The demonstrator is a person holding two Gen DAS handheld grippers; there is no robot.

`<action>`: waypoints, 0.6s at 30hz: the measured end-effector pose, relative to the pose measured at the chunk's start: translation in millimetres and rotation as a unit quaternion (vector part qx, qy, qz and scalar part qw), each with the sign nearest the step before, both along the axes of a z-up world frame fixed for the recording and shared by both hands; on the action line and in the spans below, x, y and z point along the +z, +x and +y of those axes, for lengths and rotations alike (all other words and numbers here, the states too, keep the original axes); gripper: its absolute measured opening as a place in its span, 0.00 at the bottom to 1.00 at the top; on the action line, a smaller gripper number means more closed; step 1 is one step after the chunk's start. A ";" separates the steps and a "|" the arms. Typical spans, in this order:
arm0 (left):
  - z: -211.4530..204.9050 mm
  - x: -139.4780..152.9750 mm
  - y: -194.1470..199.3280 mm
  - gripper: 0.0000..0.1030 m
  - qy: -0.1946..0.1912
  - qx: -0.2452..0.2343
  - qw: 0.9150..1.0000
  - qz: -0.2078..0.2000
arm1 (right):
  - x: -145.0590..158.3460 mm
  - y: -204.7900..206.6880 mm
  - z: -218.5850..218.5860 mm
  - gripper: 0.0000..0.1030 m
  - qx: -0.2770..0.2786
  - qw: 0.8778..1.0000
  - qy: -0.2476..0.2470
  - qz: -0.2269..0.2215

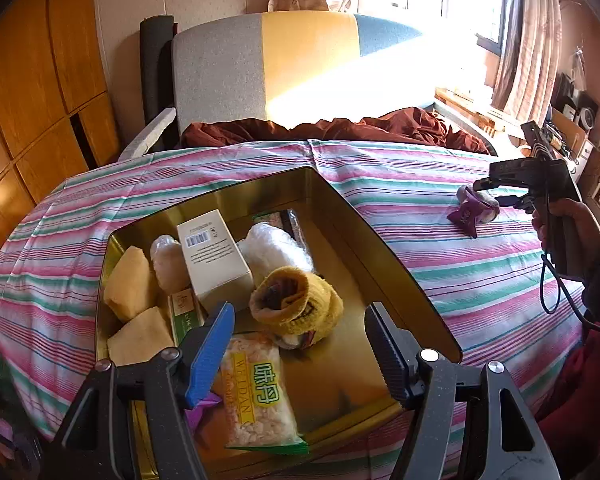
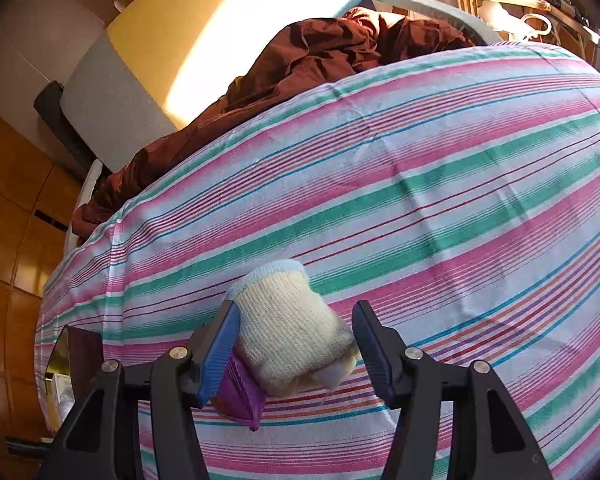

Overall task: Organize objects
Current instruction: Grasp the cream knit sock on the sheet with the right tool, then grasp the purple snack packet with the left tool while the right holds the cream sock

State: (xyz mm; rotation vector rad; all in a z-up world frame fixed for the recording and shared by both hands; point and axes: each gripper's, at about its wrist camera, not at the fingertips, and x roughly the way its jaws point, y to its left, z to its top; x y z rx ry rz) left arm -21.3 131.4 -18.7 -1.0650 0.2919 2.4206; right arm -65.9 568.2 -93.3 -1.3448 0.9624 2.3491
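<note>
A gold metal tin [image 1: 384,256] lies open on the striped bed sheet [image 1: 460,272]. It holds a white box [image 1: 214,258], a rolled yellow sock [image 1: 296,304], a snack packet [image 1: 260,396], yellow blocks [image 1: 130,284] and wrapped items. My left gripper [image 1: 300,352] is open above the tin's near end. My right gripper [image 2: 296,344] is open around a rolled cream sock [image 2: 292,332] with a purple packet [image 2: 240,396] beside it on the sheet. The same sock [image 1: 478,210] and right gripper [image 1: 496,192] show right of the tin.
A brown quilt [image 1: 340,128] is bunched at the far end of the bed, below a grey, yellow and blue headboard [image 1: 284,60]. A wooden wardrobe [image 1: 40,80] stands left. A cluttered shelf [image 1: 572,120] stands right, by the window.
</note>
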 end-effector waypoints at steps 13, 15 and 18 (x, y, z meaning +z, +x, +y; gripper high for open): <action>83.8 12.3 4.0 0.68 0.002 -0.089 0.996 0.002 | 14.1 21.2 11.6 0.44 -0.032 0.999 0.020 -0.012; 100.4 10.0 2.1 0.68 -0.005 -0.103 0.995 -0.003 | 16.3 24.0 15.7 0.44 -0.044 0.998 0.033 -0.021; 126.1 4.4 0.6 0.68 -0.022 -0.126 0.992 -0.007 | 16.6 26.2 20.3 0.44 -0.055 0.997 0.042 -0.034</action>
